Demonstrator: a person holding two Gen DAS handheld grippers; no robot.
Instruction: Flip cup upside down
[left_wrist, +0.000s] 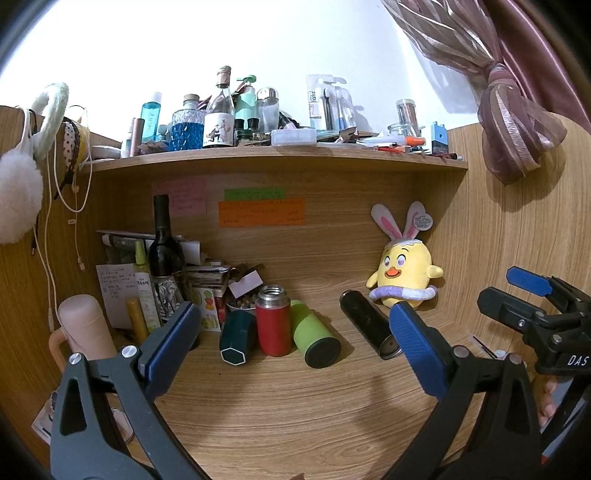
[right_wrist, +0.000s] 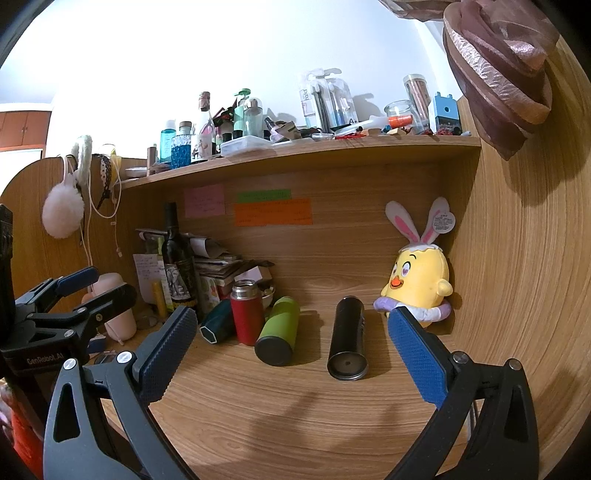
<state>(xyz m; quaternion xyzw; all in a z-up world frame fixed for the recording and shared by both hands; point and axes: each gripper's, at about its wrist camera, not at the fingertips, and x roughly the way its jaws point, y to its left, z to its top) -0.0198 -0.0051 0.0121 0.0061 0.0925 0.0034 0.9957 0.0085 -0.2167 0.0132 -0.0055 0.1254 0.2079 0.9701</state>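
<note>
A red flask cup (left_wrist: 273, 323) stands upright on the wooden desk, mouth open at the top; it also shows in the right wrist view (right_wrist: 246, 315). A green cup (left_wrist: 314, 338) (right_wrist: 279, 332), a dark teal cup (left_wrist: 237, 338) (right_wrist: 218, 325) and a black cup (left_wrist: 369, 325) (right_wrist: 347, 339) lie on their sides around it. My left gripper (left_wrist: 295, 325) is open and empty, well short of the cups. My right gripper (right_wrist: 291, 332) is open and empty, facing the black and green cups; it shows at the right of the left wrist view (left_wrist: 517, 291).
A yellow chick plush (left_wrist: 404, 273) (right_wrist: 419, 284) sits at the back right. A wine bottle (left_wrist: 165, 251), papers and a pink mug (left_wrist: 85, 328) crowd the back left. A cluttered shelf (left_wrist: 277, 157) runs overhead. A wooden side wall (right_wrist: 517, 277) closes the right.
</note>
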